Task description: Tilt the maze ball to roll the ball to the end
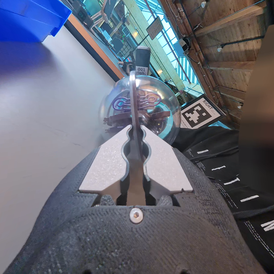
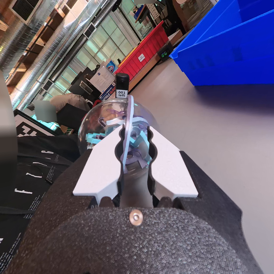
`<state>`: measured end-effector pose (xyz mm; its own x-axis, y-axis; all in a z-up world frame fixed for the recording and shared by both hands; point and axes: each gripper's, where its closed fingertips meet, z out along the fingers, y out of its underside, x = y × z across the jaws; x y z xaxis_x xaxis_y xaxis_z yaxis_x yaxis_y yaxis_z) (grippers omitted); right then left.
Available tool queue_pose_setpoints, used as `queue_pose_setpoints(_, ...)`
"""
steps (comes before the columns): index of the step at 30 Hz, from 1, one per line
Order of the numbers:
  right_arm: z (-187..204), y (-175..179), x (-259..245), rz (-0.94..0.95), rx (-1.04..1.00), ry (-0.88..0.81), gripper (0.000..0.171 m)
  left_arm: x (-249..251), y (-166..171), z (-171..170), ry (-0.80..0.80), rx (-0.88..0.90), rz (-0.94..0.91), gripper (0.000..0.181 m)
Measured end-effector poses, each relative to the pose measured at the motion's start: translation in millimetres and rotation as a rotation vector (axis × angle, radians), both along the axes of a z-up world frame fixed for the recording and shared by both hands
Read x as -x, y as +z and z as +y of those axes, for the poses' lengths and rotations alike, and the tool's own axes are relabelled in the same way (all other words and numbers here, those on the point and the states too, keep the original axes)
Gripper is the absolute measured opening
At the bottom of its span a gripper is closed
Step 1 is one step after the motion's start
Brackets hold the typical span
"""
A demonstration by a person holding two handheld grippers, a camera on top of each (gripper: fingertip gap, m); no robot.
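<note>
The maze ball (image 1: 160,106) is a clear sphere with purple, pale blue and brown tracks inside and a grey rim around its middle. It is held tilted above the grey table (image 1: 51,118). My left gripper (image 1: 136,127) is shut on the rim, which runs edge-on between its fingers. My right gripper (image 2: 136,128) holds the ball (image 2: 100,123) from the opposite side, jaws set wider and straddling the rim. Each gripper's black camera pokes up behind the ball in the other's view (image 1: 141,59) (image 2: 122,86). I cannot pick out the small ball inside.
A blue bin (image 1: 29,19) (image 2: 229,51) stands on the table (image 2: 207,133) beyond the ball. Black printed cloth (image 1: 222,163) (image 2: 44,155) and a black-and-white marker board (image 1: 198,114) lie on the near side. Red bins (image 2: 142,54) line the table's far edge.
</note>
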<state>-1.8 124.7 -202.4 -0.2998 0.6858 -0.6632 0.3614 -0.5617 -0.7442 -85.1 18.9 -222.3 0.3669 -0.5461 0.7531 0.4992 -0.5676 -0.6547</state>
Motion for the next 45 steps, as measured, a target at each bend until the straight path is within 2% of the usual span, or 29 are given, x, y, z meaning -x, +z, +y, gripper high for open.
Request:
queue_pose_setpoints(3, -3, -1, -6, -0.018, -0.03, 0.003, 0.031, 3, -1, 0, 0.027, 0.011, 0.031, 0.008)
queue_pose_setpoints(7, -7, -3, -20, -0.038, -0.059, 0.004, 0.03, 1, -4, -15, 0.003, 0.009, 0.114, 0.04)
queue_pose_setpoints(10, -16, -5, -30, -0.045, -0.059, 0.031, 0.029, -10, -12, -19, -0.052, 0.041, 0.168, 0.039)
queue_pose_setpoints(11, -19, -6, -32, -0.05, -0.064, 0.037, 0.025, -18, -15, -21, -0.099, 0.05, 0.196, 0.039)
queue_pose_setpoints(13, -14, -6, -34, -0.04, -0.064, -0.008, 0.006, -29, -13, -22, -0.14, 0.044, 0.19, 0.041)
queue_pose_setpoints(14, -10, -7, -34, -0.039, -0.073, -0.033, 0.006, -33, -14, -21, -0.145, 0.042, 0.201, 0.043)
queue_pose_setpoints(21, -11, -4, -46, 0.008, -0.042, -0.036, 0.006, -41, -15, -22, -0.169, 0.017, 0.243, 0.008)
queue_pose_setpoints(28, -12, 2, -45, 0.039, -0.087, -0.057, 0.006, -33, -7, -17, -0.104, -0.043, 0.329, 0.006)
queue_pose_setpoints(31, -14, 25, -39, 0.11, -0.119, -0.062, 0.005, -20, 26, -14, -0.062, -0.115, 0.27, 0.005)
queue_pose_setpoints(34, -15, 62, -30, 0.193, -0.176, -0.072, 0.005, -8, 66, -12, -0.015, -0.21, 0.322, 0.006)
queue_pose_setpoints(45, -45, 254, -19, 0.54, -0.474, -0.061, 0.005, 6, 261, -40, 0.104, -0.582, 0.585, 0.006)
